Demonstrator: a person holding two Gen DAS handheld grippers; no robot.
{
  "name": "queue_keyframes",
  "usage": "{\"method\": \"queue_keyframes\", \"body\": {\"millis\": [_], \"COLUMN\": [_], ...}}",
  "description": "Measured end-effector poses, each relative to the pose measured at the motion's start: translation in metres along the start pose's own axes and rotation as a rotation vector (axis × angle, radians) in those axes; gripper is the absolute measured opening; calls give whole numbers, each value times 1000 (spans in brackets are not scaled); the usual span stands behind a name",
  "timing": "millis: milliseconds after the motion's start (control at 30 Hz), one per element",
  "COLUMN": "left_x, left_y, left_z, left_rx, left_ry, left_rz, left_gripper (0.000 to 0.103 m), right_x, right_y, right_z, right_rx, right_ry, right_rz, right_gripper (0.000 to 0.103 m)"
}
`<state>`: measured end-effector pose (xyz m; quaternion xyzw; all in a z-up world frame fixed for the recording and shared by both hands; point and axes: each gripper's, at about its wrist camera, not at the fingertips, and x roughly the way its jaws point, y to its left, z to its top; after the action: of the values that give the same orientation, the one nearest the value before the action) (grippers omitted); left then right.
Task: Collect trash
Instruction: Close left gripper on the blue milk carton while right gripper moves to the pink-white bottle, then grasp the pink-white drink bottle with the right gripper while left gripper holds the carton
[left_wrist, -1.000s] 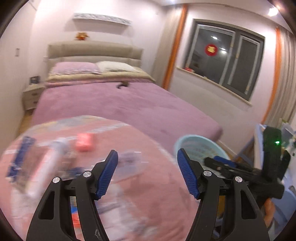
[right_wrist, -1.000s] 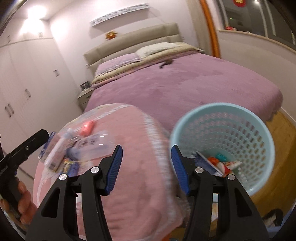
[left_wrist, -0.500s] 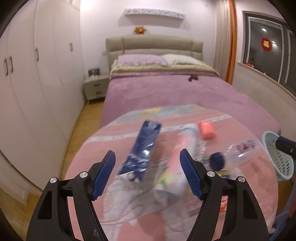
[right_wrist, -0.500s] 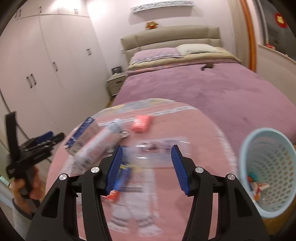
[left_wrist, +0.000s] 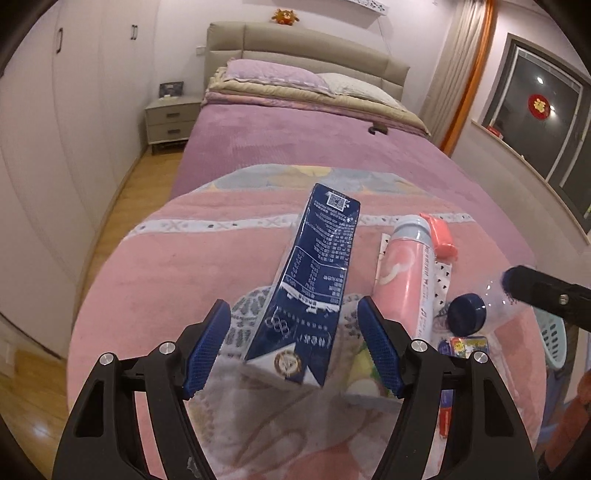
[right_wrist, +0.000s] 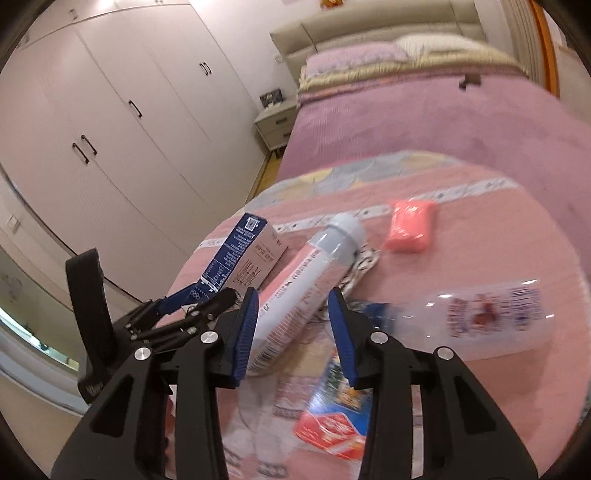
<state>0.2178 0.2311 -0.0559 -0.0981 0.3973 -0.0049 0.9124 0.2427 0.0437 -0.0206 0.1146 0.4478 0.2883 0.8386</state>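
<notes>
Trash lies on a round table under a pink cloth (left_wrist: 177, 273). A dark blue carton (left_wrist: 314, 288) lies between the open jaws of my left gripper (left_wrist: 295, 339); no contact shows. A pink tube with a grey cap (left_wrist: 410, 266) lies to its right. In the right wrist view my open right gripper (right_wrist: 291, 332) has its jaws either side of the pink tube (right_wrist: 306, 284). A clear bottle with a blue cap (right_wrist: 476, 314), a pink packet (right_wrist: 410, 225) and a red and blue wrapper (right_wrist: 340, 417) lie nearby. The carton (right_wrist: 240, 254) and left gripper (right_wrist: 177, 314) show at left.
A light blue basket (left_wrist: 554, 339) stands past the table's right edge. A bed with a purple cover (left_wrist: 314, 147) lies behind the table. White wardrobes (right_wrist: 110, 110) line the left wall, with a nightstand (left_wrist: 170, 122) beside the bed. A window (left_wrist: 546, 110) is at right.
Both grippers have swung left, away from the basket, and dropped closer to the table. The left now has its jaws around the blue carton, the right around the pink tube.
</notes>
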Motion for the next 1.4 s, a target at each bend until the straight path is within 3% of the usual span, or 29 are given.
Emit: {"method": "queue_keyframes", "body": {"millis": [67, 100, 300, 467, 733, 967, 1133, 1233, 1267, 1300, 1400], "left_x": [5, 8, 7, -4, -8, -10, -13, -23, -27, -33, -43], "left_y": [3, 4, 19, 28, 34, 26, 28, 33, 34, 34, 34], "left_z": [-1, -2, -17, -22, -25, -26, -27, -34, -36, -40, -48], "left_rx": [-6, -11, -34, -88, -118, -96, -104, -137, -146, -156, -152], "left_ry": [5, 10, -57, -117, -142, -152, -141, -143, -147, -149, -152], "left_rz": [-10, -21, 0, -31, -66, -28, -29, -33, -36, -36, -25], "left_gripper": [59, 46, 36, 35, 35, 35, 35, 35, 35, 35, 35], "right_x": [12, 19, 46, 72, 93, 99, 100, 88, 84, 80, 72], "right_y": [1, 3, 10, 1, 17, 15, 5, 6, 8, 10, 21], "right_z": [4, 5, 11, 14, 19, 19, 21, 18, 18, 17, 12], "right_rx": [24, 31, 65, 159, 116, 140, 180, 148, 137, 119, 56], "right_ry": [28, 45, 84, 129, 125, 137, 201, 199, 190, 188, 191], "right_rz": [2, -11, -53, -40, -62, -45, 57, 80, 89, 91, 40], "right_gripper": [36, 36, 36, 48, 50, 50, 50, 27, 6, 0, 0]}}
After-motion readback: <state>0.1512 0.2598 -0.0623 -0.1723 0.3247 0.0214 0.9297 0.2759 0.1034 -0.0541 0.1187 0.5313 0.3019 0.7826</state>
